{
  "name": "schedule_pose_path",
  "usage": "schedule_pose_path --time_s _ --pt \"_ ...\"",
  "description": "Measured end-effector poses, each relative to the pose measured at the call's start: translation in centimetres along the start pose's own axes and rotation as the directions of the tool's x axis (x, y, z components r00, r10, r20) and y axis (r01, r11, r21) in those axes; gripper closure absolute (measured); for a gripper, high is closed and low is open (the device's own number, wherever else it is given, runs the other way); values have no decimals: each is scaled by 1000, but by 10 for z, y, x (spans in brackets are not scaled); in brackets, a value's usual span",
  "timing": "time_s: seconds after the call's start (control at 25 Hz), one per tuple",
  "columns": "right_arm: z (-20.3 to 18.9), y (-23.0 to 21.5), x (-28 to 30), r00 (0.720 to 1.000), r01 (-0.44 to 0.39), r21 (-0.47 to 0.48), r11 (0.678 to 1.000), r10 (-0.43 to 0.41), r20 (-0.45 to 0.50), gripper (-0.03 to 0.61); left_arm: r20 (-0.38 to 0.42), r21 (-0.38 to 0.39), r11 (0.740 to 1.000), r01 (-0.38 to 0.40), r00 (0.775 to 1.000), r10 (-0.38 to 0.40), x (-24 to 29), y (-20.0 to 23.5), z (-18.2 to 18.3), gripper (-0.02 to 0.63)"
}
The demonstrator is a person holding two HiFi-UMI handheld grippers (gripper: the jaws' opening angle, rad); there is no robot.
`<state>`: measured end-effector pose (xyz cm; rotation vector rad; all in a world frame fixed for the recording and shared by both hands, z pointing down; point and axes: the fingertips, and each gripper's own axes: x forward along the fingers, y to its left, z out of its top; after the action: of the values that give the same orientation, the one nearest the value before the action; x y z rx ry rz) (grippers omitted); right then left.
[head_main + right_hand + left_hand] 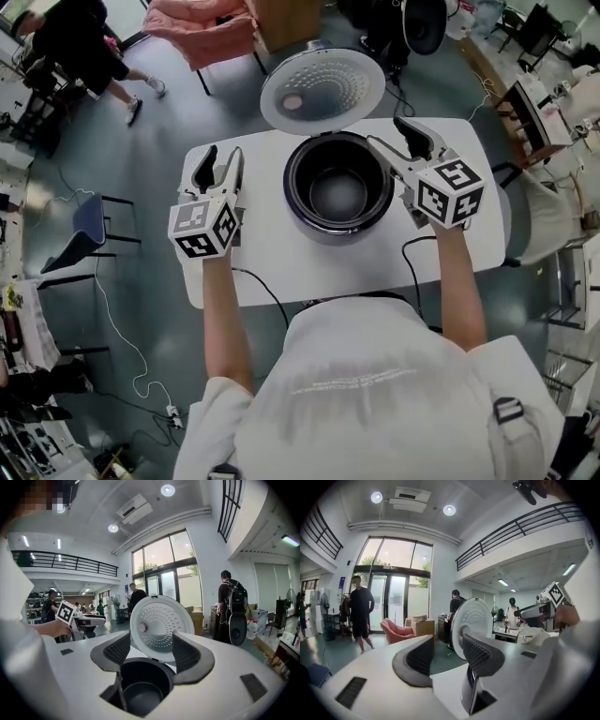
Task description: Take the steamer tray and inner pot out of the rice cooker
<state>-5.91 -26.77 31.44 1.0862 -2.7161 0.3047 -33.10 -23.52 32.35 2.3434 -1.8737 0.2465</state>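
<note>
Left gripper [222,156] and right gripper [391,137]: jaws released, nothing between them. Right was nearer, just beside the rim of the rice cooker [302,223]. Inner pot [337,193] sat inside, left of the right jaws. Steamer tray could not be told apart. Lid [322,91] stood open beyond.

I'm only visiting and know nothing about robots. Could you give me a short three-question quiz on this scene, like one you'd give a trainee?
1. True or false: the lid of the rice cooker is shut.
2. What is between the jaws of the right gripper? A) a spoon B) nothing C) a cloth
3. Fill in: the cooker stands on a white ____, and the left gripper is held beside the cooker.

Key: 1 false, the lid stands open. 2 B, the jaws are apart and empty. 3 table.
</note>
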Motion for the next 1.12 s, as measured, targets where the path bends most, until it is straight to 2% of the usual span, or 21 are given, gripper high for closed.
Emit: schedule_pose_path --time_s 0.2,0.44,0.68,0.96,1.12 --pt "-21 -22 -18 998 49 48 998 -47 -34 304 -46 20 996 92 995 -91 25 -43 -8 408" --pt "-67 -31 -17 991 44 108 993 -29 -131 304 -143 21 988 152 979 -148 44 -72 -41 408" --pt "-107 -34 -6 979 44 165 985 -10 -203 310 -274 48 978 202 944 -181 57 -94 -86 408" --pt "-147 -34 2 957 42 199 979 18 -290 316 -412 21 971 237 887 -207 62 -105 -136 408" --pt "-163 -32 8 945 41 211 977 30 -325 328 -454 3 972 235 866 -208 61 -105 -157 408"
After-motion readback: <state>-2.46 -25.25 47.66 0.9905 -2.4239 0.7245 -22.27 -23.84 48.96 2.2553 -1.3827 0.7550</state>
